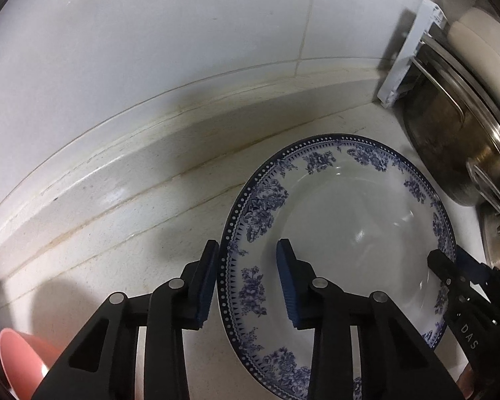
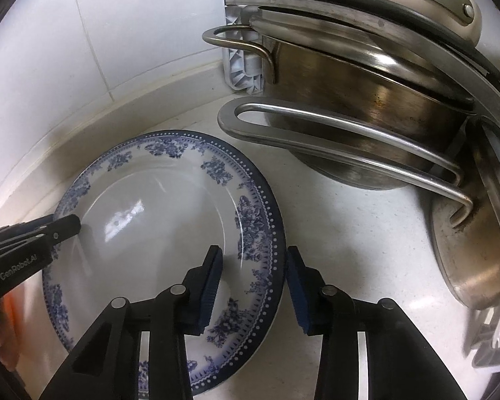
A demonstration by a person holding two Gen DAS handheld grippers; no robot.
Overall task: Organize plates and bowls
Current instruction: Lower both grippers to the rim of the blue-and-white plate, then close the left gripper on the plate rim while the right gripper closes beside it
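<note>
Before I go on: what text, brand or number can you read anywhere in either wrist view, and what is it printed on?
"DAS" – white letters on the black right gripper, seen from the left wrist; any further letters cannot be read.
"GenRobot.AI" – white letters on the black left gripper, seen from the right wrist.
Blue-and-white floral ceramic plate: pattern only, no text.

Steel pots [image 2: 366, 126] beside white rack [image 2: 240, 63].

home kitchen: tiled wall [image 1: 183, 33], steel pots [image 2: 366, 100]

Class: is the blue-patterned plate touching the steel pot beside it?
Apart. The right wrist view shows bare counter between the plate rim and the pot.
</note>
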